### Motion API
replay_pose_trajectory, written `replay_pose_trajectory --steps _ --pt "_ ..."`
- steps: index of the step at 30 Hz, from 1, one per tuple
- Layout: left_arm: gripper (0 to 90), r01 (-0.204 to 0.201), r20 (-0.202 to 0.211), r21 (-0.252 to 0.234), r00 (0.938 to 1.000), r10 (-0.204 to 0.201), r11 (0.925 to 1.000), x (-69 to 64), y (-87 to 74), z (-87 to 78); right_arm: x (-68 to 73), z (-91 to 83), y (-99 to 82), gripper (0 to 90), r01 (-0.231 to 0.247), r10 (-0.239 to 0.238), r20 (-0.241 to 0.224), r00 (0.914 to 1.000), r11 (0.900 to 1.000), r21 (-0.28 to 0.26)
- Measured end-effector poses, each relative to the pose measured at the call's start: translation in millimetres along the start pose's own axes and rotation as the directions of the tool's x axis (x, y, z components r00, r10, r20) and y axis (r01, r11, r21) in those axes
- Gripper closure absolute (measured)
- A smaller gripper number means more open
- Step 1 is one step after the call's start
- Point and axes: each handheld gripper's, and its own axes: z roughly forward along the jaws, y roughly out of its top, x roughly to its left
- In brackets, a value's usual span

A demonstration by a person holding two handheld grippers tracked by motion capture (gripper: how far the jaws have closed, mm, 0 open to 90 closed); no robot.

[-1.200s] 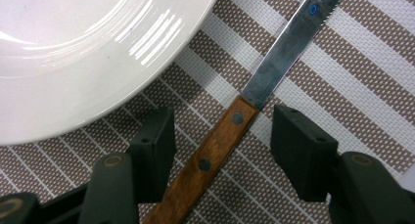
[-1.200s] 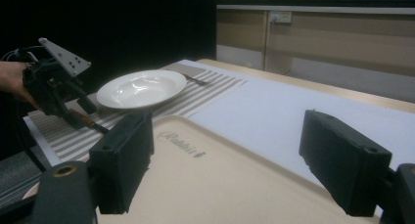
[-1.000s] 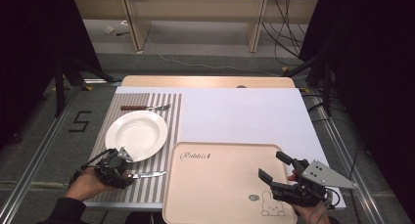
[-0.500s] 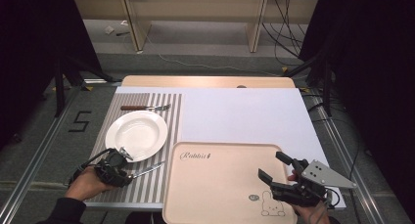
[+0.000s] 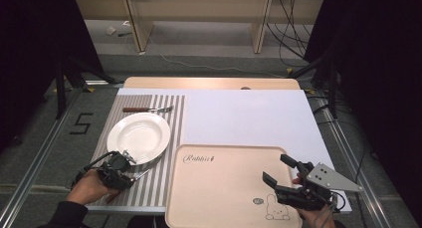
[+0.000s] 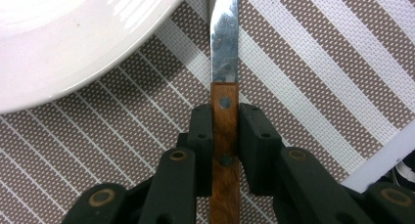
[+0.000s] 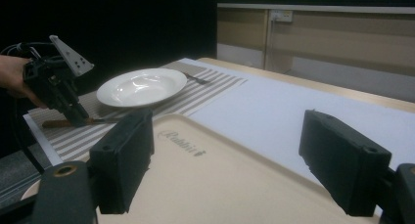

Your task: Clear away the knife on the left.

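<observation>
A knife with a brown wooden handle and steel blade (image 6: 224, 53) lies on the striped placemat (image 6: 318, 77), just below the white plate (image 6: 73, 33). My left gripper (image 6: 225, 111) has just been closing, and its pads now press both sides of the handle. In the high view that gripper (image 5: 119, 171) sits at the mat's near left with the blade (image 5: 142, 174) pointing right. My right gripper (image 5: 276, 168) hovers open over the beige rabbit tray (image 5: 219, 193), nothing between its jaws (image 7: 232, 160).
A fork (image 5: 148, 109) lies on the mat beyond the plate (image 5: 139, 137). A white sheet (image 5: 249, 118) covers the table's middle and right. In the right gripper view the left gripper (image 7: 73, 114) stands beside the plate (image 7: 142, 87).
The left gripper's jaws have drawn in onto the knife handle. Both hands have stayed where they were.
</observation>
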Motion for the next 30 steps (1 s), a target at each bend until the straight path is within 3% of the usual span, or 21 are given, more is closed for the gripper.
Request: replay_pose_trajectory --steps 8,12,24,30 --pt "76.9 0.05 0.03 -0.062 0.9984 -0.048 0.9968 1.7 -5.0 -7.3 -0.2 -0.3 0.0 21.7 0.0 0.0 0.0 1.0 1.0 -0.001" --pt "76.9 0.041 0.047 -0.075 0.9982 -0.038 0.9963 -5.9 -5.7 -10.6 -0.1 -0.2 -0.1 21.7 -0.003 0.003 0.0 1.0 1.0 -0.004" --pt "76.8 0.018 0.079 -0.086 0.9968 -0.011 0.9962 -12.1 -4.8 -13.6 -0.3 -0.2 -0.1 21.7 -0.003 0.003 0.001 1.0 1.0 -0.004" --pt "76.8 0.034 0.08 -0.126 0.9965 -0.024 0.9914 -15.5 -2.9 -19.1 -0.3 -0.4 -0.1 21.7 -0.002 0.002 0.0 1.0 1.0 -0.003"
